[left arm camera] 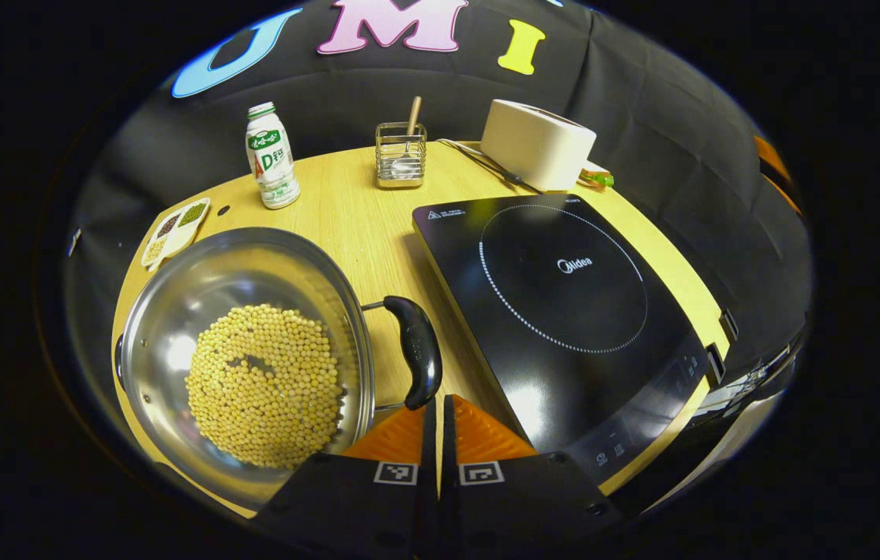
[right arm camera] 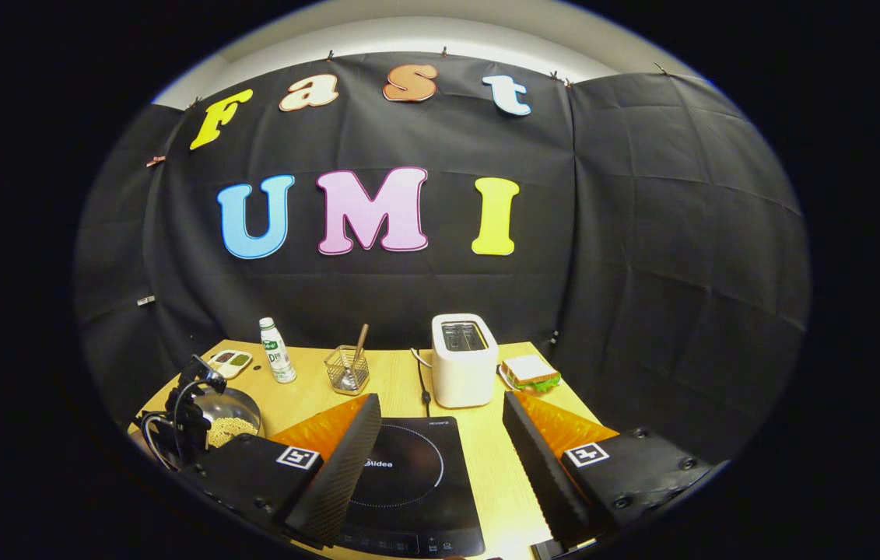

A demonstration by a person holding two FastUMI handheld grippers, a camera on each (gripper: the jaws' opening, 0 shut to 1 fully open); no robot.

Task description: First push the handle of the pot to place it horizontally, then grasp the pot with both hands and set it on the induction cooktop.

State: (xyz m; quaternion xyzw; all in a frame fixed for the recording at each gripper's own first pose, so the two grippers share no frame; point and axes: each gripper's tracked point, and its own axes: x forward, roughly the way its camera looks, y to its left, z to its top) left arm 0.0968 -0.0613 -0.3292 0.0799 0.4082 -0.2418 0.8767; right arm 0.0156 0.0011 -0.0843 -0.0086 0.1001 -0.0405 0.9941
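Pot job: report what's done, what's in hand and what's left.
Done: nothing is certain; the pot of beans sits on the table, beside the induction cooktop. In hand: the left gripper, fingers together, is at the lower end of the pot's handle. The right gripper hangs open above the cooktop. Left: gripping the pot with both grippers and lifting it onto the cooktop.
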